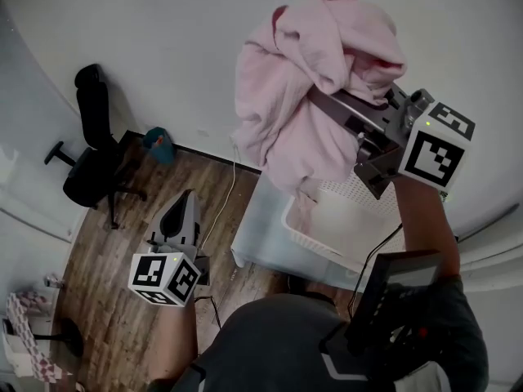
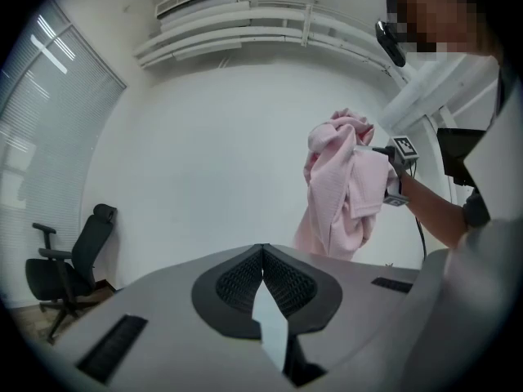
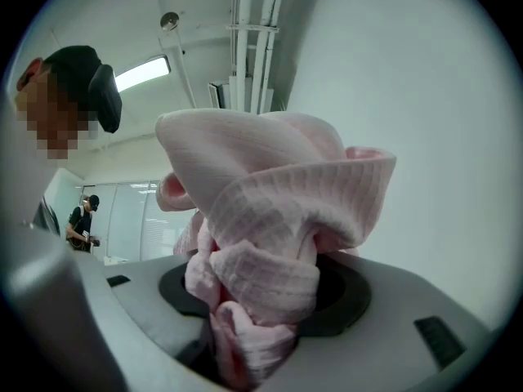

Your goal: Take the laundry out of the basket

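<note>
Laundry (image 1: pixel 310 88) clenched high above the basket (image 1: pixel 347 193).
It was bunched in the right claw (image 3: pixel 260 300), probably held high so its hanging tail would clear the rim; the left claw (image 2: pixel 263 268), closed and empty, was held aside of the basket.

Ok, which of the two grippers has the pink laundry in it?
The right gripper, held high with the pink cloth bunched between its jaws; the left gripper sits lower, jaws together on nothing.
</note>
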{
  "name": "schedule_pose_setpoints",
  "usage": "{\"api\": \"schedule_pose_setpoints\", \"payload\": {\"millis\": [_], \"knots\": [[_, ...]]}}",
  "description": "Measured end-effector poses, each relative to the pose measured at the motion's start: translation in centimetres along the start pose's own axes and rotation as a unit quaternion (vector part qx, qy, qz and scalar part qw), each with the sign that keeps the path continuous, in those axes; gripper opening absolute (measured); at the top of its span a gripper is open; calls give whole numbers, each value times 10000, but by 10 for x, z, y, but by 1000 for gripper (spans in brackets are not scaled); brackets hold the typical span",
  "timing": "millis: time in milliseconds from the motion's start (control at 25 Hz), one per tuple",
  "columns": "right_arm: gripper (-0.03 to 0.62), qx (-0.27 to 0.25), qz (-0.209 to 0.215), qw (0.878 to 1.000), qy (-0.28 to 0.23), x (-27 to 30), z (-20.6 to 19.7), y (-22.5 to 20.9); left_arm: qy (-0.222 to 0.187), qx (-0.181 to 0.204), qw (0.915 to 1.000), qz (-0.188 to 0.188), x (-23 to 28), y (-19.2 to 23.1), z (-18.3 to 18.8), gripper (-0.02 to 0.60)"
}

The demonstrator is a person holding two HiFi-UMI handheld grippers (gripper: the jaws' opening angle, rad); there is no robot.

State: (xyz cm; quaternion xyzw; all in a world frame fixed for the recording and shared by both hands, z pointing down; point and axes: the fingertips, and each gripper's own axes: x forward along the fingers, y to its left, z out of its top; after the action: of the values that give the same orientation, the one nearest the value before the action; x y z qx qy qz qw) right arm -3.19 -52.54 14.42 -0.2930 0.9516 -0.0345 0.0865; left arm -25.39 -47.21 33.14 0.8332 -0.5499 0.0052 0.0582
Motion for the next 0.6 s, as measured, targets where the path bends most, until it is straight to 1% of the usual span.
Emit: {"api": "schedule_pose_setpoints", "payload": {"millis": [120,240,320,440,600], "knots": [[268,-6,320,9993,-189,20,34,13,-71,10,9997,241,-14,10,6,9],[268,-330,663,9966,-356,49,67,31,-177,9,9988,463,-26,24,14,9],[268,-447,836,9945,-439,69,84,41,-265,32,9979,592,-35,33,23,9],[268,-537,1147,9903,-573,86,103,66,-369,127,9959,819,-59,42,33,9],[268,-625,1462,9837,-836,81,115,93,-531,223,9918,1139,-92,41,25,9]]}}
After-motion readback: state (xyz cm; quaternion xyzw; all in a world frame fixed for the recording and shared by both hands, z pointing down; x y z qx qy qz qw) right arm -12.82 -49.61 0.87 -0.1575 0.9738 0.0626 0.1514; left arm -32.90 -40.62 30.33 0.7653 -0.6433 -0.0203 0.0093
